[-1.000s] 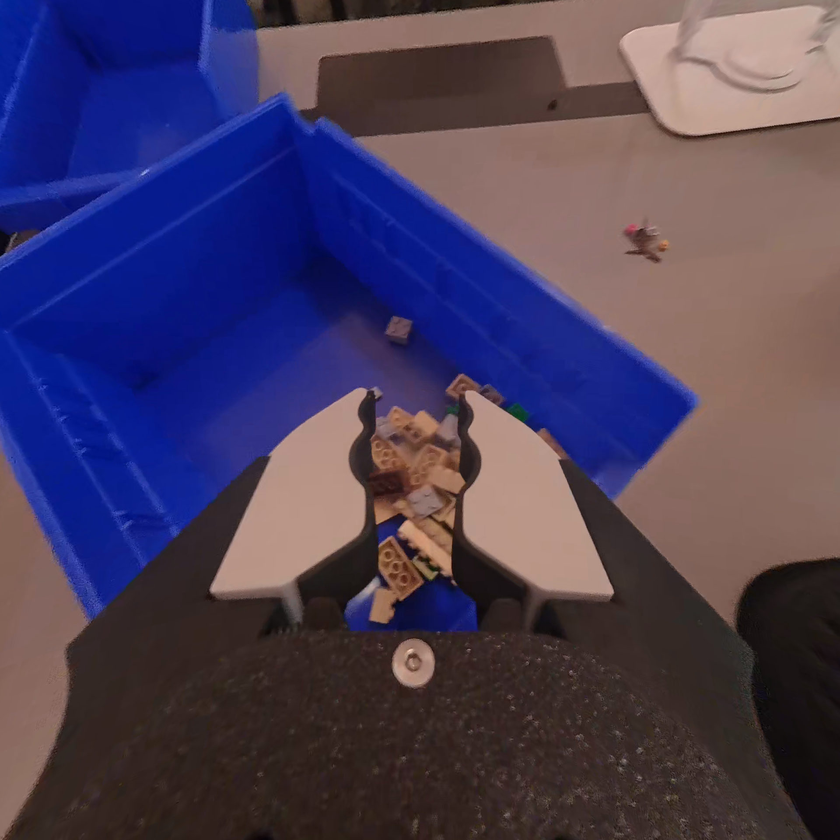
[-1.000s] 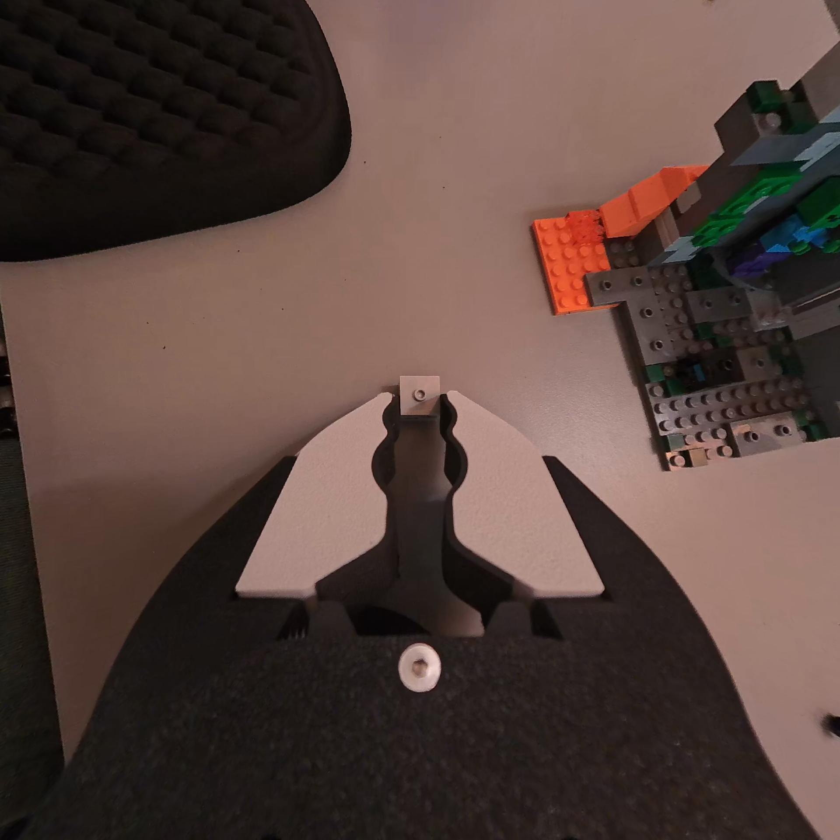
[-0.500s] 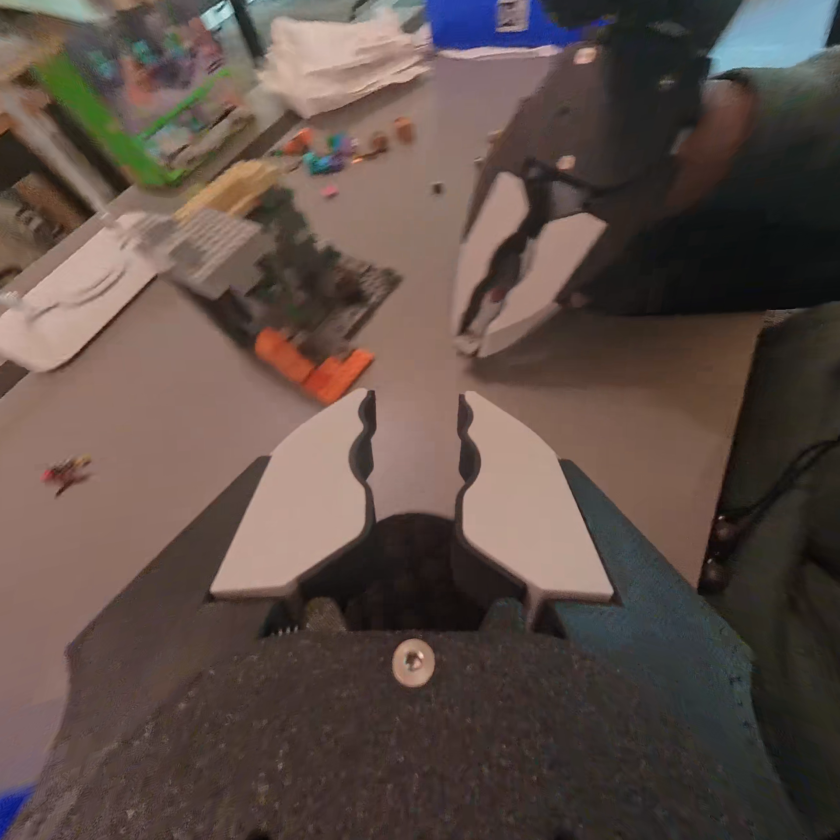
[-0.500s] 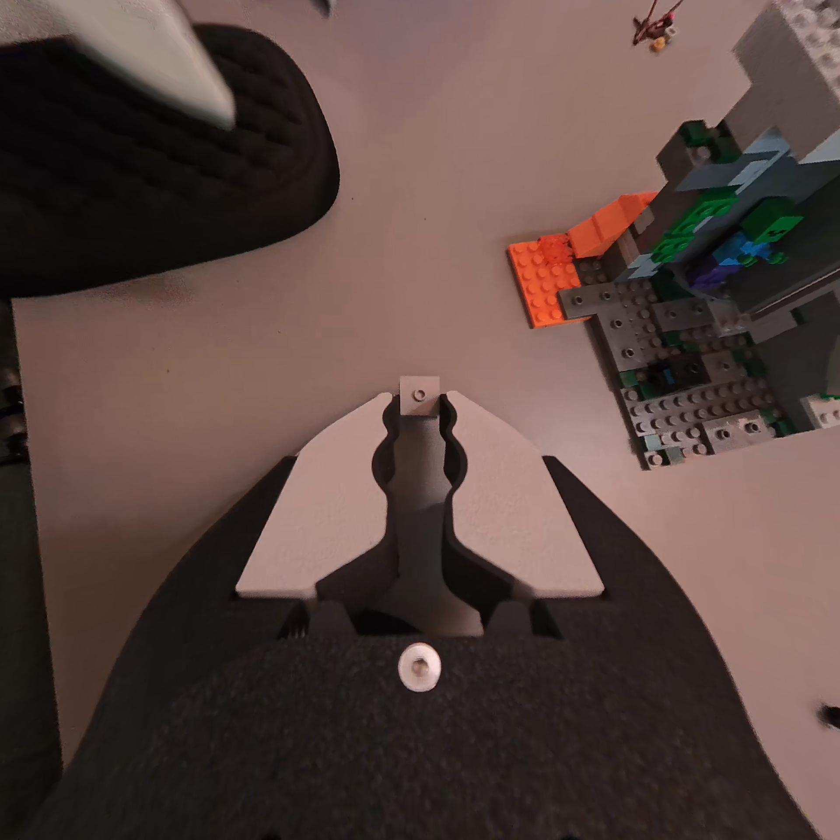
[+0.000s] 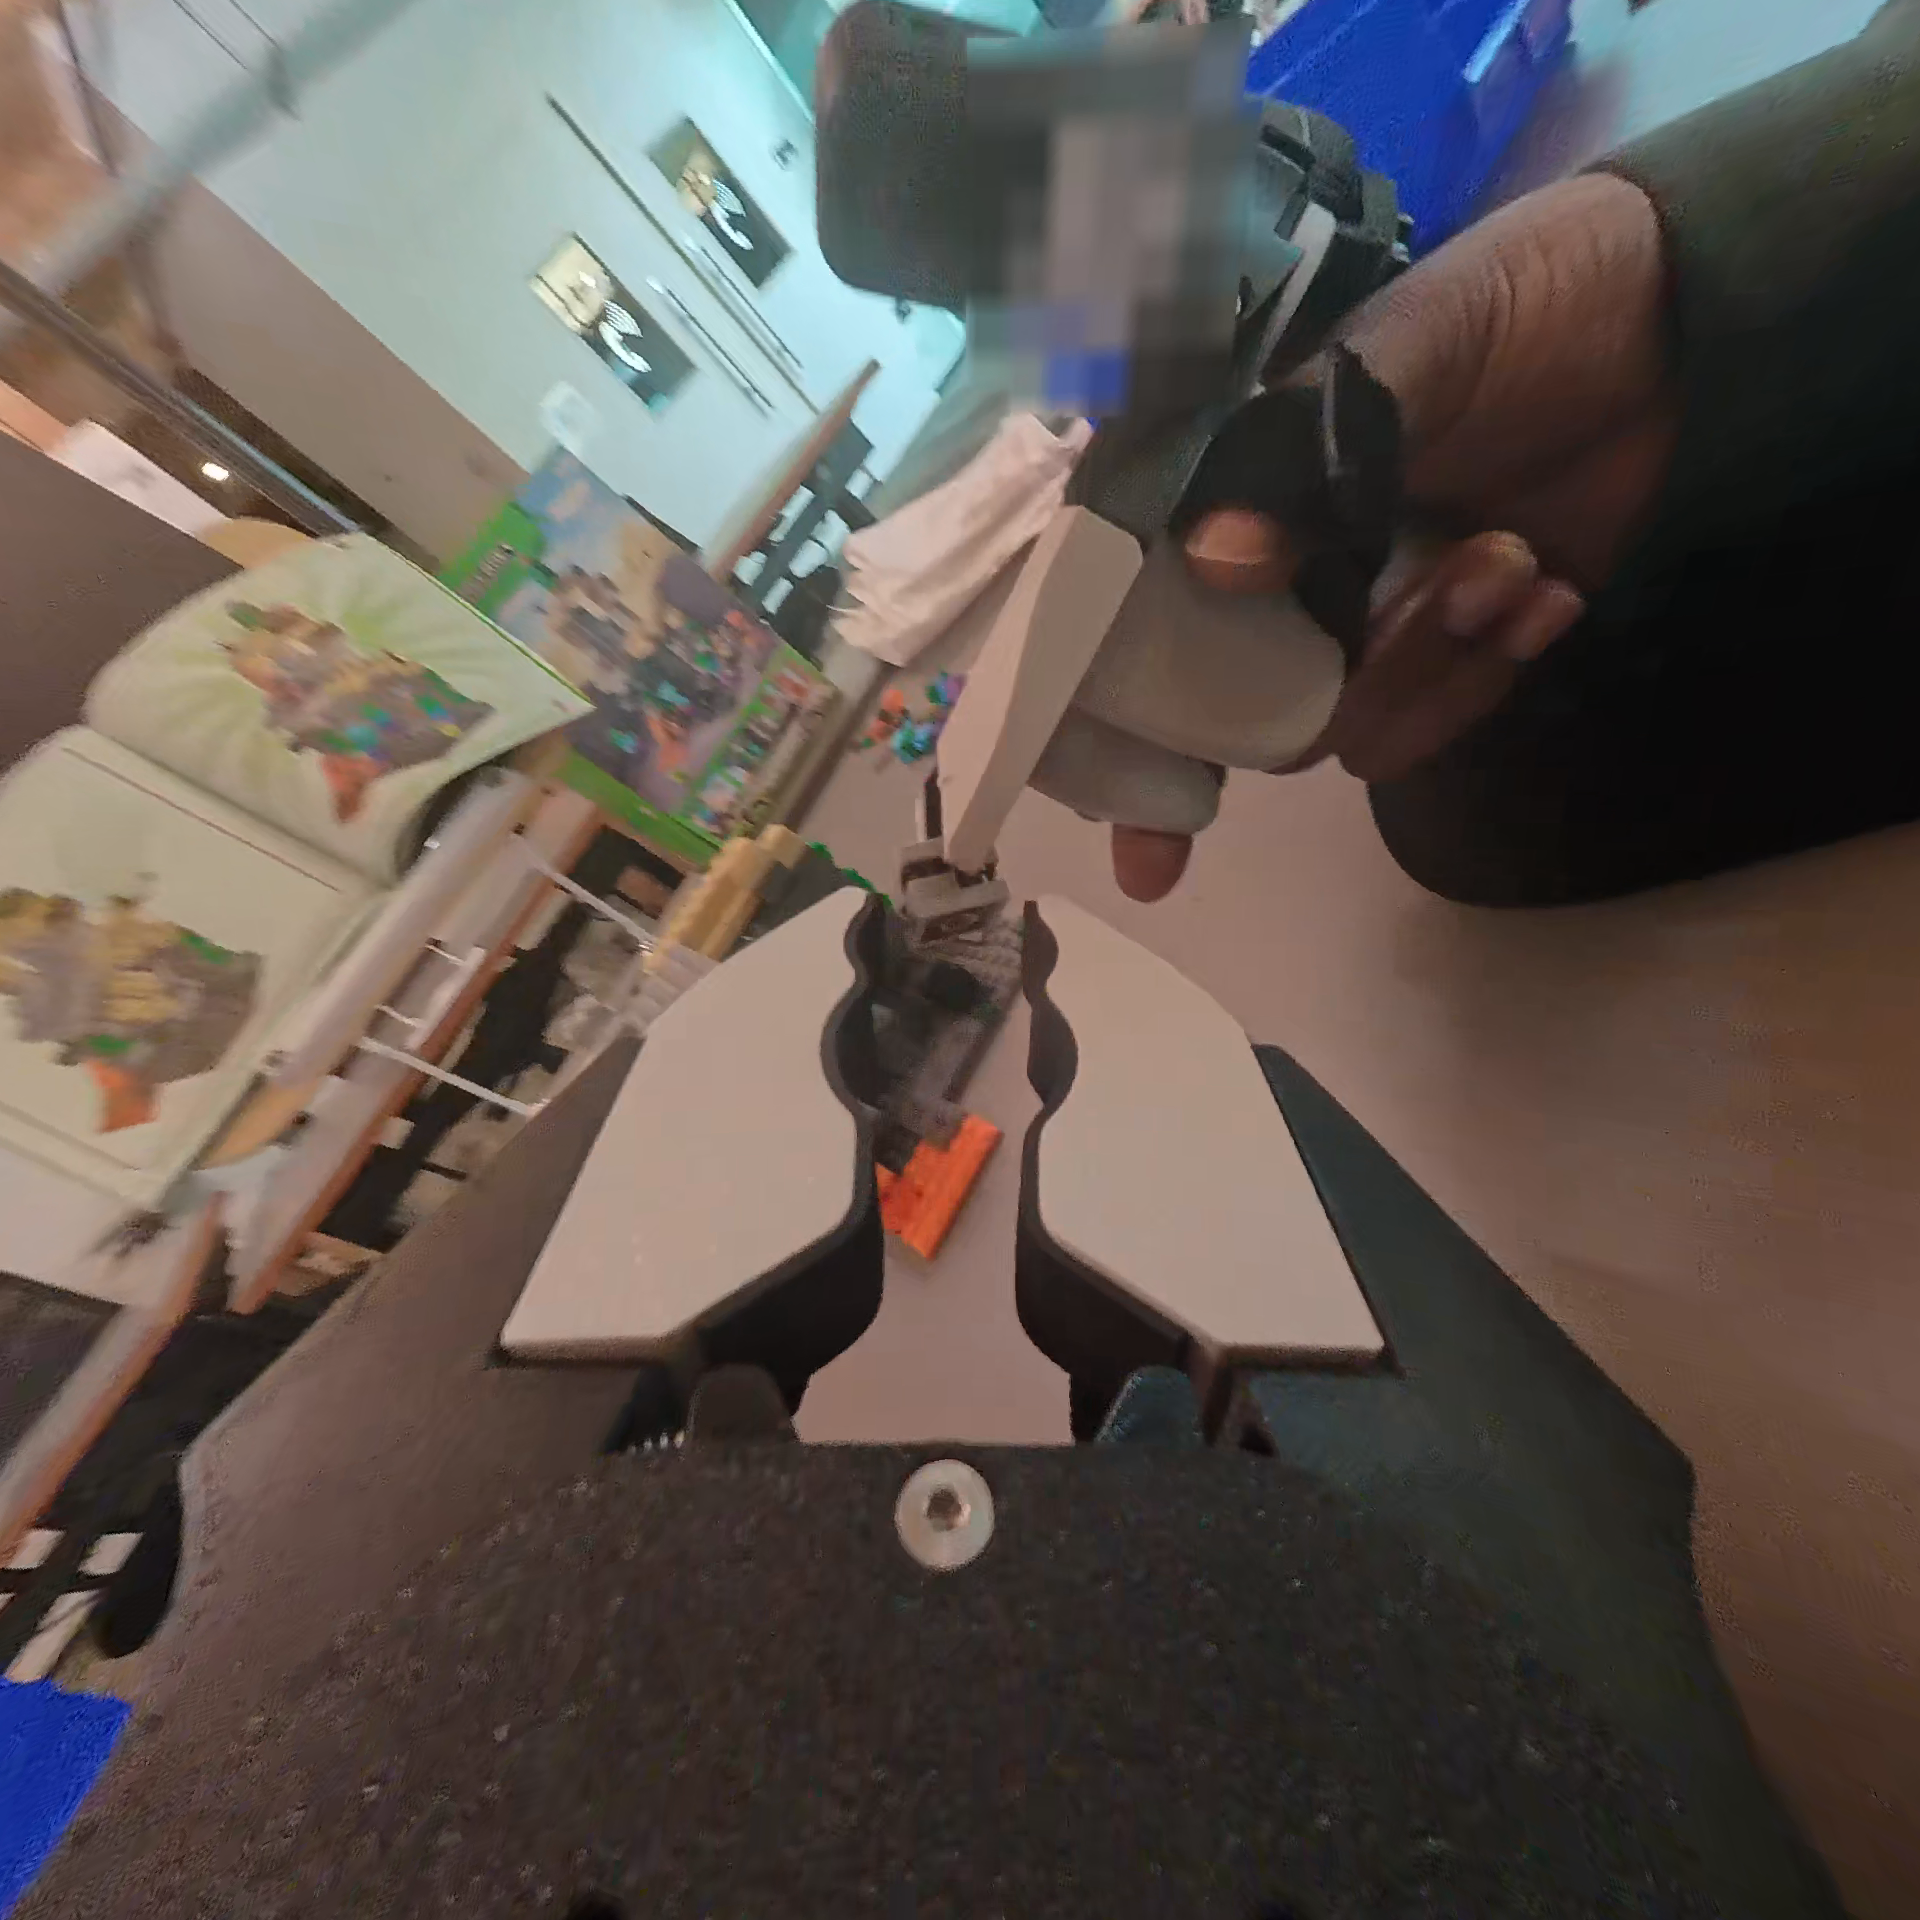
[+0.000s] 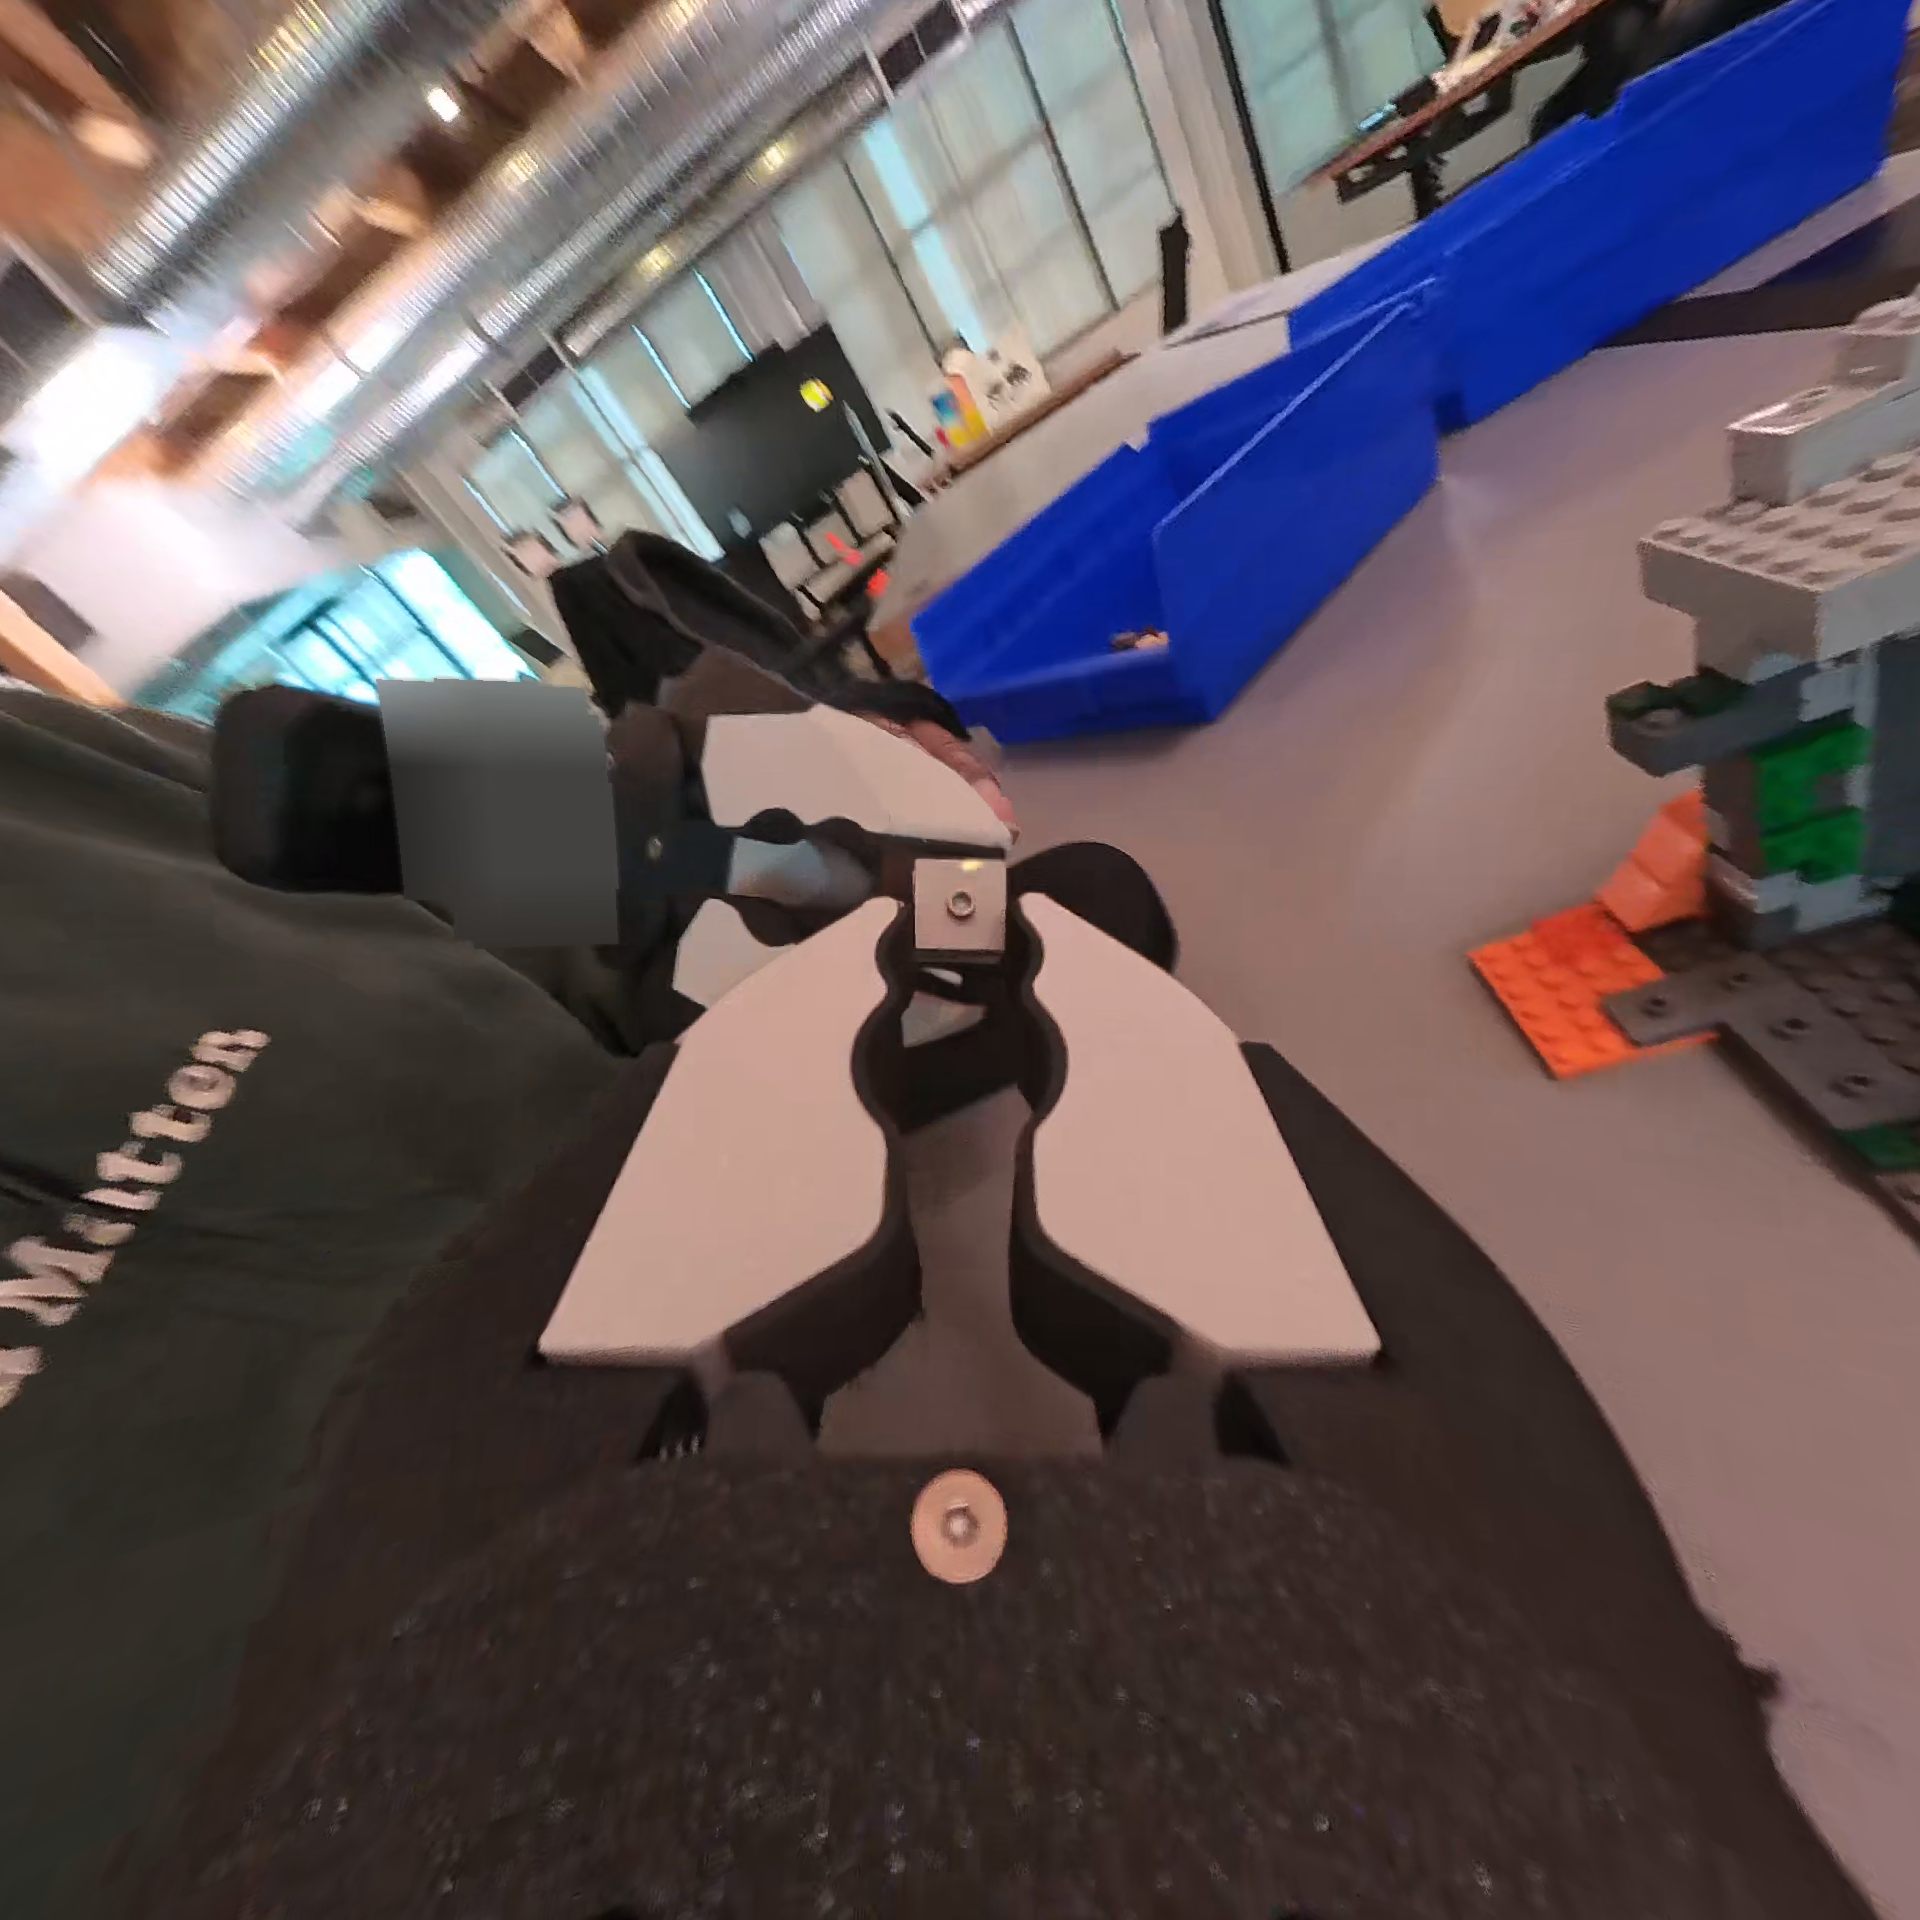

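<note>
Here, in the left wrist view, the left gripper (image 5: pixel 951 914) stands spread and empty over the grey table (image 5: pixel 1558 1091), facing the right gripper (image 5: pixel 951 868); a printed box (image 5: pixel 665 665) stands behind.

In the right wrist view, that gripper clenches a small grey brick (image 6: pixel 958 910). A blue bin (image 6: pixel 1195 582) holds a few loose bricks, with bare table between it and the brick model (image 6: pixel 1787 831).

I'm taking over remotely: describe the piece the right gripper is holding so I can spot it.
Start at the brick model on the grey table. Left of it, the right gripper pinches a small grey square brick at its tips. It has a single centre stud, unlike the model's multi-stud plates.
</note>
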The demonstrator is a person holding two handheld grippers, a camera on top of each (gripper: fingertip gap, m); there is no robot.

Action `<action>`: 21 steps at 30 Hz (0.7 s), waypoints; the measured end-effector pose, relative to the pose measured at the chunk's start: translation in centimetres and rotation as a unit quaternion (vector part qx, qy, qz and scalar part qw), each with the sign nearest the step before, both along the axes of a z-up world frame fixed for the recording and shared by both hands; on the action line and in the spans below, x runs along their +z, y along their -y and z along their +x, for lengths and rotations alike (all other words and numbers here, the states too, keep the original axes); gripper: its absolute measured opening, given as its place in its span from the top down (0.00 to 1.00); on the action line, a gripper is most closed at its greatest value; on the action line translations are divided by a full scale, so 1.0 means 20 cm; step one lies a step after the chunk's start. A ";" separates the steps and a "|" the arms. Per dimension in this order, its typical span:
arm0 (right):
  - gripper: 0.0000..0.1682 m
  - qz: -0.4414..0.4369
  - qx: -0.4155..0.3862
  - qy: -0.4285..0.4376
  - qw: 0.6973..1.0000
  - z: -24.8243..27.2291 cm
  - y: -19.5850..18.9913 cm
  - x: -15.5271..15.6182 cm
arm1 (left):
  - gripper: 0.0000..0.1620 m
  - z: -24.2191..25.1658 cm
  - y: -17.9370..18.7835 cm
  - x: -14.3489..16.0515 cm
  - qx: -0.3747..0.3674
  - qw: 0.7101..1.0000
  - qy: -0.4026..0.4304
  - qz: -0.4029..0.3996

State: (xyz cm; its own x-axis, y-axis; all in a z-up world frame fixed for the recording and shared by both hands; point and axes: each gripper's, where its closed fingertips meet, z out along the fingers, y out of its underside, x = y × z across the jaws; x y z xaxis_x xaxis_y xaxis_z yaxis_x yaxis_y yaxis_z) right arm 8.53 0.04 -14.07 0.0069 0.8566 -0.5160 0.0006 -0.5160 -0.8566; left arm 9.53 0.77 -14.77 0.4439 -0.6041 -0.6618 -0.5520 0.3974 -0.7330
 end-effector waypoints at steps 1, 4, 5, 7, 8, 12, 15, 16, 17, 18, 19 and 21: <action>0.91 -0.010 0.006 -0.010 1.000 0.00 0.01 0.01 | 0.86 0.00 0.00 0.02 0.005 1.000 -0.001 0.017; 0.90 -0.034 0.022 -0.045 0.998 0.00 0.02 0.06 | 0.90 0.01 0.02 0.07 0.003 0.998 -0.005 0.057; 0.90 -0.038 0.026 -0.049 0.998 0.00 0.03 0.06 | 0.90 0.01 0.03 0.07 0.004 0.998 -0.010 0.062; 0.90 -0.040 0.035 -0.049 0.997 0.00 0.04 0.06 | 0.90 0.00 0.04 0.08 0.000 0.997 -0.016 0.070; 0.90 -0.038 0.038 -0.045 0.998 -0.01 0.04 0.06 | 0.90 0.00 0.04 0.07 -0.003 0.998 -0.019 0.068; 0.89 0.021 0.034 -0.012 0.999 -0.03 0.06 0.05 | 0.90 -0.02 0.07 0.06 -0.014 0.998 -0.042 0.054; 0.90 0.075 0.040 0.024 0.996 -0.06 0.08 0.06 | 0.90 -0.04 0.09 0.06 -0.020 0.997 -0.052 0.051; 0.90 0.085 0.049 0.033 0.995 -0.07 0.10 0.07 | 0.90 -0.05 0.10 0.07 -0.025 0.997 -0.053 0.050; 0.90 0.093 0.059 0.038 0.993 -0.07 0.11 0.08 | 0.90 -0.06 0.12 0.08 -0.031 0.997 -0.048 0.049; 0.90 0.093 0.070 0.038 0.993 -0.08 0.13 0.10 | 0.90 -0.07 0.13 0.10 -0.037 0.997 -0.043 0.047; 0.90 0.084 0.084 0.034 0.992 -0.09 0.15 0.11 | 0.90 -0.08 0.15 0.12 -0.046 0.997 -0.035 0.041; 0.90 0.064 0.116 0.020 0.991 -0.10 0.18 0.15 | 0.90 -0.09 0.19 0.16 -0.071 0.997 -0.006 0.017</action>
State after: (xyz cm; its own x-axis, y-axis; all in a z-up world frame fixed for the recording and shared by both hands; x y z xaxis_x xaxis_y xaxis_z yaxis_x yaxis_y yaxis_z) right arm 6.49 -3.65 -11.05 -0.1803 0.8956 -0.4066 0.1417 -0.3854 -0.9118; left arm 7.69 -3.04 -11.59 0.3477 -0.6380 -0.6870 -0.4968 0.4961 -0.7121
